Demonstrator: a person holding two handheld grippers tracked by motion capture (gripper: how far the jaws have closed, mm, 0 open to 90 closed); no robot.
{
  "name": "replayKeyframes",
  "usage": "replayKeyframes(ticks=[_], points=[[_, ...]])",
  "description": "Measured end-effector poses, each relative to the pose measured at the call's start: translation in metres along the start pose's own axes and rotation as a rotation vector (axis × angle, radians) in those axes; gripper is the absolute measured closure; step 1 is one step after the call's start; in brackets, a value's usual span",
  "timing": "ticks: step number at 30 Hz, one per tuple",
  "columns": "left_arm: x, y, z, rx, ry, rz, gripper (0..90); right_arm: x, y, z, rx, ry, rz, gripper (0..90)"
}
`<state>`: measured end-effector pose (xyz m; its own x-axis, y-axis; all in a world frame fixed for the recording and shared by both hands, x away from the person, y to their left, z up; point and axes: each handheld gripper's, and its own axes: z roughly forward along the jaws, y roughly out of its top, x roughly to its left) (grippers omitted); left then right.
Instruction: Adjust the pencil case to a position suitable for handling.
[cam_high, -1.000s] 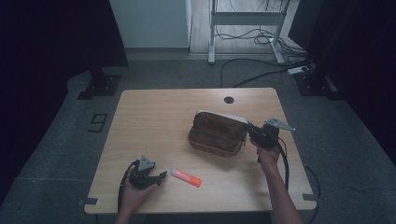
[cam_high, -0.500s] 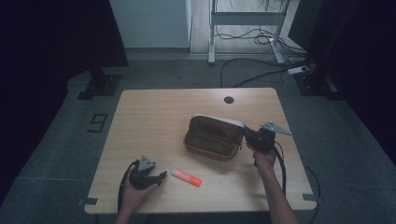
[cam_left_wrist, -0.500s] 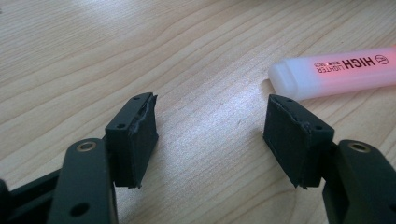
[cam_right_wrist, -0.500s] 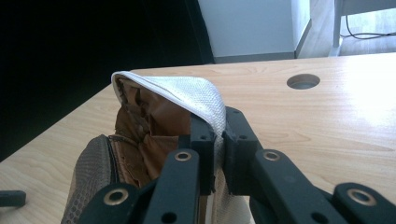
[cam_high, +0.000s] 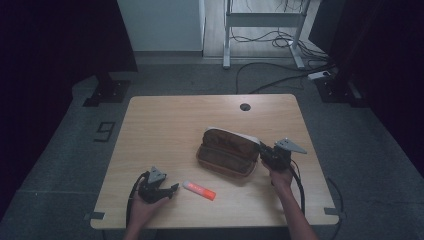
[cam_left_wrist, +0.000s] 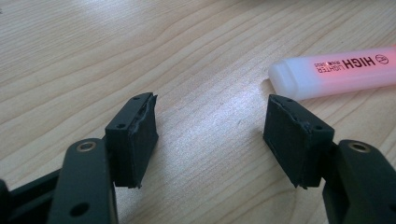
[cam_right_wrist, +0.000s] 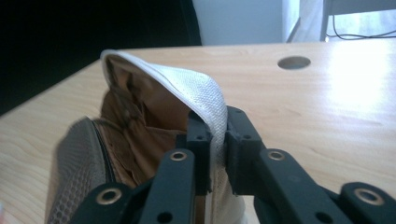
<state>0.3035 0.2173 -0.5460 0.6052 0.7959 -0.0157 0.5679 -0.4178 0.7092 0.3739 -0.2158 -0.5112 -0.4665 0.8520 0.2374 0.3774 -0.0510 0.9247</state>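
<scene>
A brown pencil pouch (cam_high: 227, 151) lies open at the middle right of the table, with its white flap (cam_right_wrist: 187, 84) lifted. My right gripper (cam_high: 263, 149) is shut on the flap's edge (cam_right_wrist: 215, 130) at the pouch's right end. A pink highlighter (cam_high: 199, 190) with a white cap lies near the front edge, left of the pouch; its cap end (cam_left_wrist: 299, 77) points at my left gripper. That left gripper (cam_high: 173, 188) rests on the table just left of the highlighter, open, with bare wood between its fingers (cam_left_wrist: 135, 135).
The wooden table (cam_high: 165, 130) has a round cable hole (cam_high: 244, 106) near its far edge. Beyond the table are a metal frame's legs and cables (cam_high: 270, 45) on the grey floor. A forearm (cam_high: 292, 210) comes in at the front right.
My right gripper has pulled the pouch by its flap toward the front of the table. The left gripper and the highlighter have stayed put.
</scene>
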Motion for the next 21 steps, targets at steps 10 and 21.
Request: replayKeyframes(ticks=[10, 21], points=[[-0.0001, 0.0, 0.0, 0.0, 0.0, 0.0, 34.6, -0.0033, -0.0107, -0.0024, 0.032, -0.015, -0.024, 72.1], [-0.0004, 0.0, 0.0001, 0.001, 0.002, 0.003, 34.5, -0.0027, -0.0098, -0.0063, 0.033, -0.022, -0.046, 52.8]])
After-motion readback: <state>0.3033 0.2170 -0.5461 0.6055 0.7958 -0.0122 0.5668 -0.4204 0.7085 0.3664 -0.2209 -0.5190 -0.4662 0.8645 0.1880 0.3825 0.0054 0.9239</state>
